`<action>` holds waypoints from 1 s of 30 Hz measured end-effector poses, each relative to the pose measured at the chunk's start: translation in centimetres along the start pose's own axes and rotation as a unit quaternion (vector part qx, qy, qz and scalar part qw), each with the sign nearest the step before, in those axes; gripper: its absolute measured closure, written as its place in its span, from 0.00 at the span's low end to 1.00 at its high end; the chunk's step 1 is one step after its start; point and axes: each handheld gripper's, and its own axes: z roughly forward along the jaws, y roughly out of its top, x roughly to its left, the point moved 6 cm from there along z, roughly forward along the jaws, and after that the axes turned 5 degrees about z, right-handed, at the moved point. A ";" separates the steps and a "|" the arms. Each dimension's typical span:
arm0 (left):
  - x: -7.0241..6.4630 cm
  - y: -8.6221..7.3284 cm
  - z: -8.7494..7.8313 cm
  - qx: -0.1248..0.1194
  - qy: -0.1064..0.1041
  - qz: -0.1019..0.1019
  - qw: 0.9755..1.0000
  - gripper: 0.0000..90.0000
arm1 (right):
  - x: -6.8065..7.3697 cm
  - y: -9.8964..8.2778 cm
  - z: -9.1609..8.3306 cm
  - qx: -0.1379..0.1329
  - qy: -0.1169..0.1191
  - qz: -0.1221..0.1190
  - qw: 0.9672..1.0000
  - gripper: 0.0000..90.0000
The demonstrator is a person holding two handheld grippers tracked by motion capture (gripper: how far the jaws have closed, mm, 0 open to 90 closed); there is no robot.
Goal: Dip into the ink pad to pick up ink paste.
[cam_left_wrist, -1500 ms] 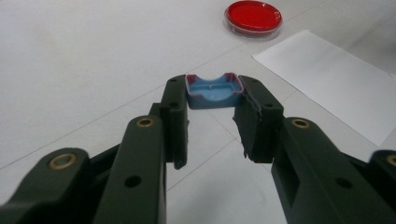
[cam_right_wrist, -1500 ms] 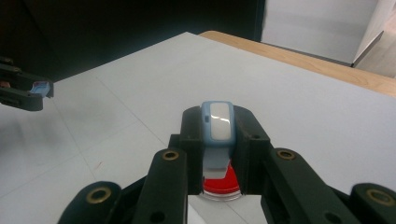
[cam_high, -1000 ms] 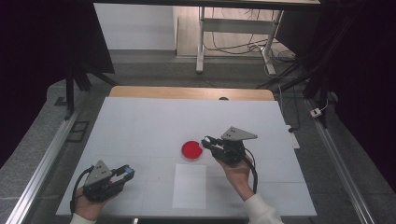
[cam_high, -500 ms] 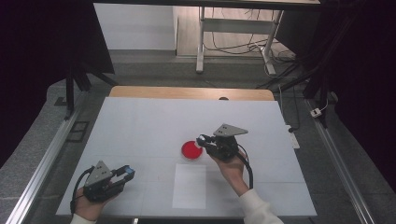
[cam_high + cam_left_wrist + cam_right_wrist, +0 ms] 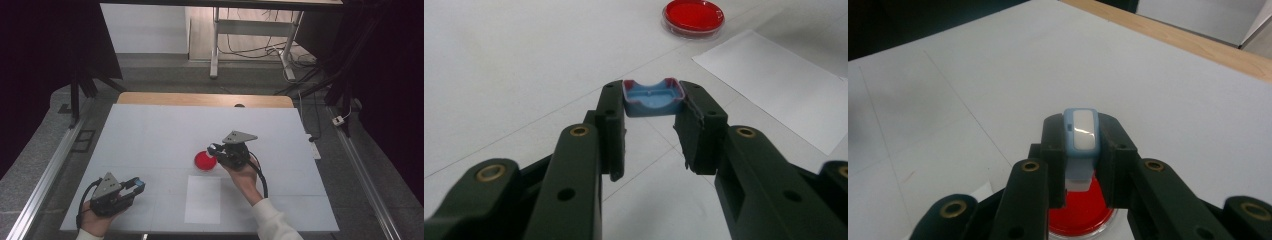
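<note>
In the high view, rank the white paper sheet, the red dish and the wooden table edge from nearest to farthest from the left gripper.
1. White paper sheet, just to the left gripper's right.
2. Red dish, mid-table.
3. Wooden table edge, far side.

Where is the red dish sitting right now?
In the high view the red dish lies mid-table, just beyond the white paper sheet, with the right gripper over its right edge.

Red round dish (image 5: 205, 161) mid-table, flat; blue cap (image 5: 653, 97) near left; blue-white piece (image 5: 1081, 139) above dish.
</note>
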 end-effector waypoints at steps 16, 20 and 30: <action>-0.1 0.0 0.2 0.003 -0.002 -0.001 1.000 0.72 | -0.1 -0.8 2.0 0.039 0.001 -0.019 0.999 0.84; -0.1 0.0 0.2 0.003 -0.004 0.000 1.000 0.72 | -0.1 -1.0 2.3 0.043 0.002 -0.020 0.999 0.83; -0.1 -0.1 0.3 0.005 -0.004 0.000 1.000 0.72 | 0.0 -1.2 3.4 0.054 0.003 -0.028 0.998 0.83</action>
